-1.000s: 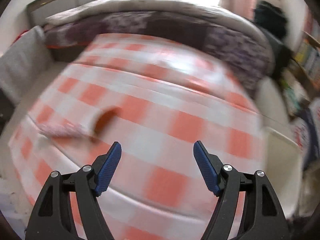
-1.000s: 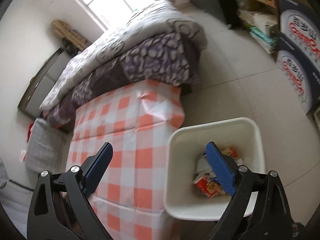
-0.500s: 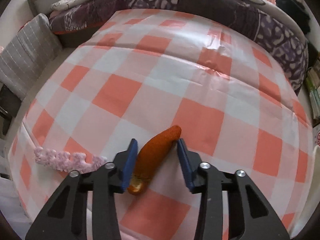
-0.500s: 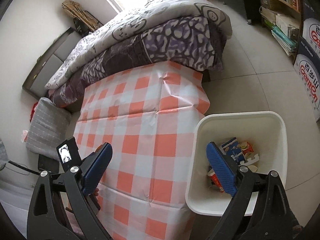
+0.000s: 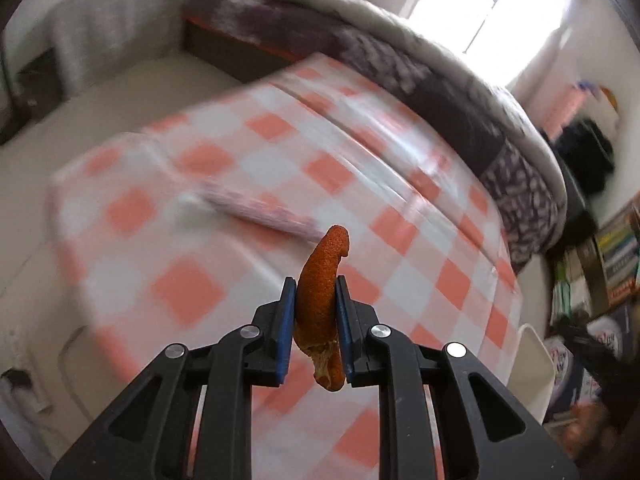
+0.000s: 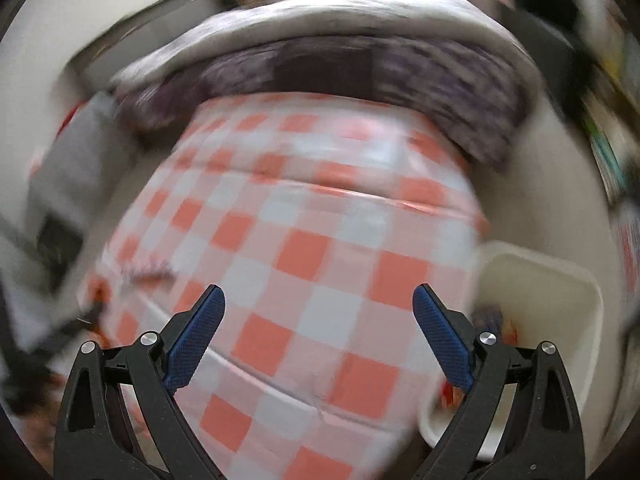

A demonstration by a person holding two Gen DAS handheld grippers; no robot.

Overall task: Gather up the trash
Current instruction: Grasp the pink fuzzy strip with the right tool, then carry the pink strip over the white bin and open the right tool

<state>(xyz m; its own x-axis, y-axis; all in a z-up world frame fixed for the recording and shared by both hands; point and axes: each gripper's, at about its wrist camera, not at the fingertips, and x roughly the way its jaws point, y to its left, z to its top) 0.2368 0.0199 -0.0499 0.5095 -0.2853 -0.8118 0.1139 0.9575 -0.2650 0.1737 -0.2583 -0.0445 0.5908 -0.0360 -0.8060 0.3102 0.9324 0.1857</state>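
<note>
Orange peel (image 5: 320,304) clamped in the left gripper (image 5: 316,300), lifted above the checkered worktop (image 5: 240,184).
Right gripper (image 6: 319,308) fingers spread apart, white bin (image 6: 560,280) at right.

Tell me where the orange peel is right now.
In the left wrist view, the orange peel is clamped in the left gripper, lifted above the checked tablecloth.

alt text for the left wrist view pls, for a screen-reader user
The left gripper is shut on a curled orange peel, held above a table with an orange-and-white checked cloth. A pink strip lies blurred on the cloth; a white bin stands at right.
</note>
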